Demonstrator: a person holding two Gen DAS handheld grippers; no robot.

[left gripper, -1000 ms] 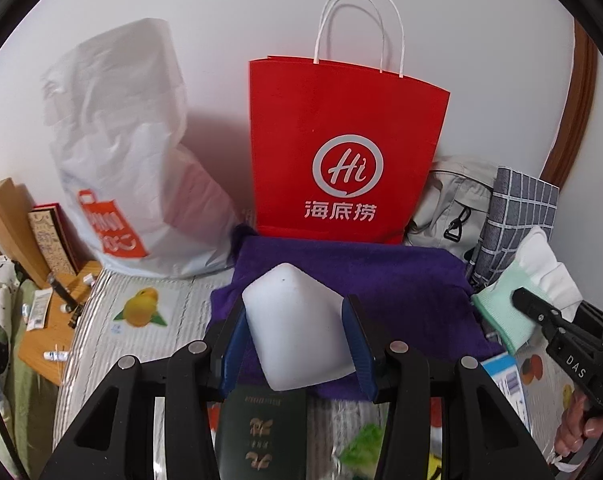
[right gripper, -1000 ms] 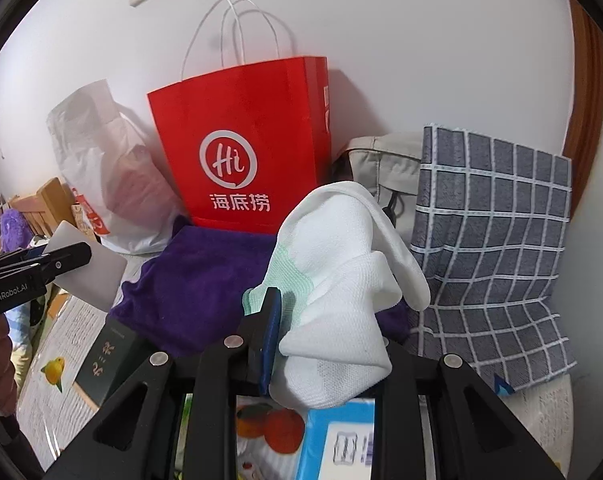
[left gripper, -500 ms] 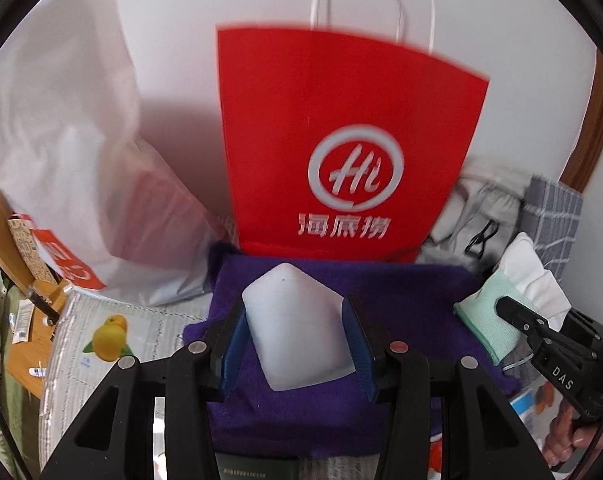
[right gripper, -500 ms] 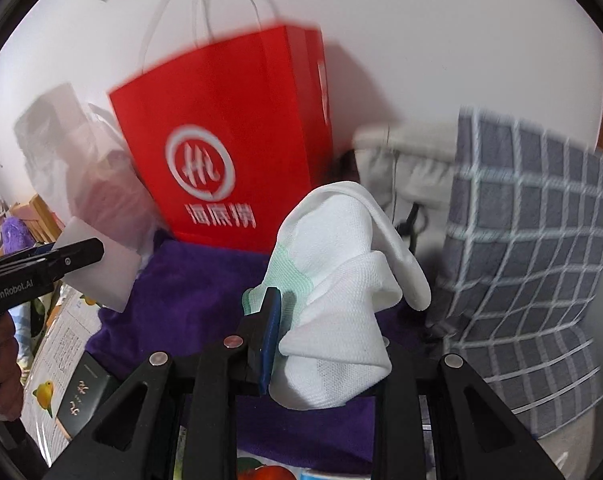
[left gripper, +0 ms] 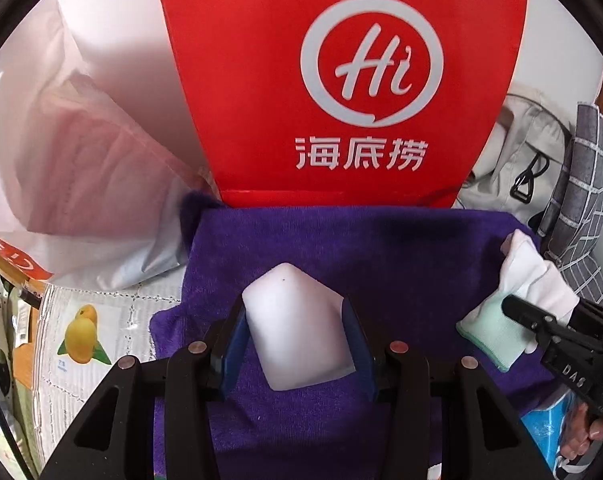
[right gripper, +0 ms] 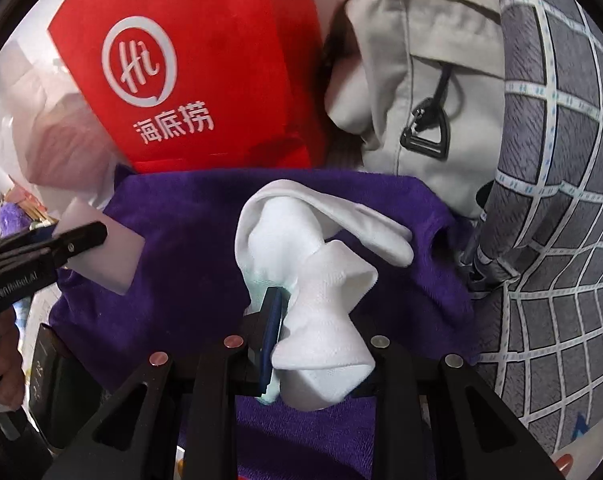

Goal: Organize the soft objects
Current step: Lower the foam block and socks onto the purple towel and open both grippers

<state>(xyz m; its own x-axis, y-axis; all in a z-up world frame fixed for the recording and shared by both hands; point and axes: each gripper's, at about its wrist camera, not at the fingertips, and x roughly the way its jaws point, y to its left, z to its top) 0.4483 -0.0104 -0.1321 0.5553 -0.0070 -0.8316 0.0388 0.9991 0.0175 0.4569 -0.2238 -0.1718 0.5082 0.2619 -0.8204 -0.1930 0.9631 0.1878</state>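
The left tongs (left gripper: pixel 297 344) pinch a white foam block (left gripper: pixel 297 328) above a purple towel (left gripper: pixel 401 264). The right tongs (right gripper: pixel 321 340) pinch a bunched white sock (right gripper: pixel 321 292) with a pale green cuff over the same towel's right side. Behind the towel stands a red paper bag (left gripper: pixel 341 80), with a white plastic bag (left gripper: pixel 81 168) to its left and a grey checked cloth (right gripper: pixel 561 200) to its right.

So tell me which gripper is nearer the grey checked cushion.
Right. The right gripper, shut on the white sock, is beside the cushion; the left gripper, with the white sponge, is further across the purple towel.
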